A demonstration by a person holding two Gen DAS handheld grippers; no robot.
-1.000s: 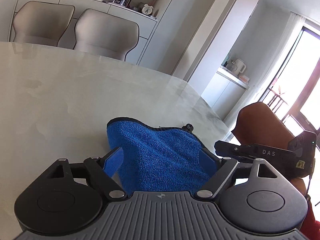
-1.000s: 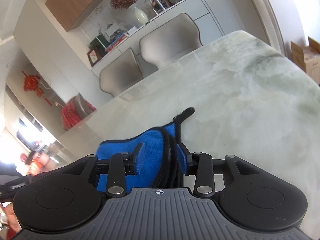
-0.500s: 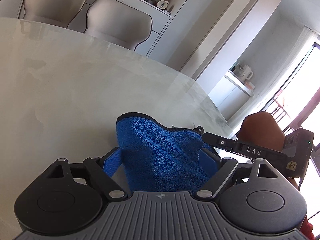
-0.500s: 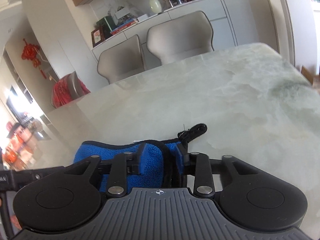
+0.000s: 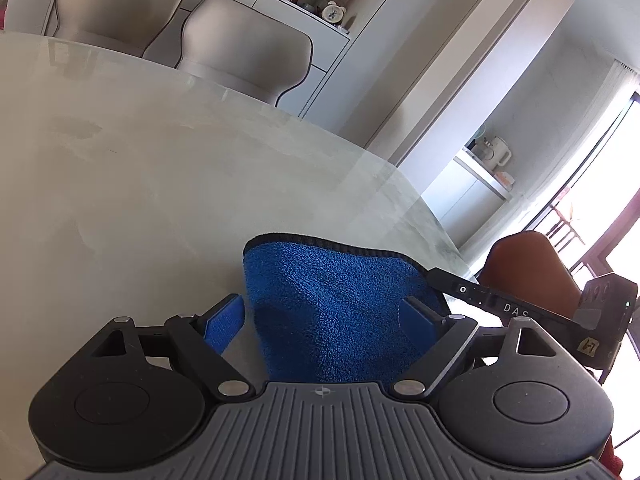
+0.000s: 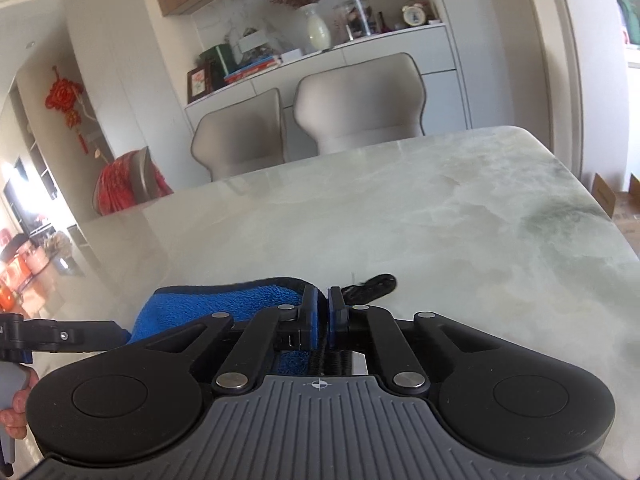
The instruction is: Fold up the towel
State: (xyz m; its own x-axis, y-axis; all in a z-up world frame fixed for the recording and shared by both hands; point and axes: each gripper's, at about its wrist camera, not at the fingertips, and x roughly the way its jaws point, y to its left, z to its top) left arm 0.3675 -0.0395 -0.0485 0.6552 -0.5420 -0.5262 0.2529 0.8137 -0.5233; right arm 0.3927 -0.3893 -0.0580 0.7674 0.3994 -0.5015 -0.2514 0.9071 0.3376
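Observation:
A blue terry towel [image 5: 332, 292] with black trim lies bunched on the marble table [image 5: 120, 180]. My left gripper [image 5: 320, 316] is open, and the towel's fold rises between its wide-set blue pads [image 5: 224, 316] without being pinched. In the right wrist view the towel [image 6: 224, 304] reaches in from the left. My right gripper [image 6: 323, 304] is shut on its black-trimmed edge, just behind the black hanging loop [image 6: 374, 282]. One finger of the right gripper [image 5: 480, 300] touches the towel's right end in the left wrist view.
Two beige chairs [image 6: 356, 108] stand at the table's far side before a white sideboard [image 6: 400, 48]. A brown chair [image 5: 528, 268] sits at the right end. The table edge [image 6: 592, 200] curves away on the right. A hand [image 6: 16, 400] holds the left gripper.
The right gripper's fingers have closed from a loose gap onto the towel's trimmed edge. Both grippers have shifted a little, and the towel's fold sits flatter.

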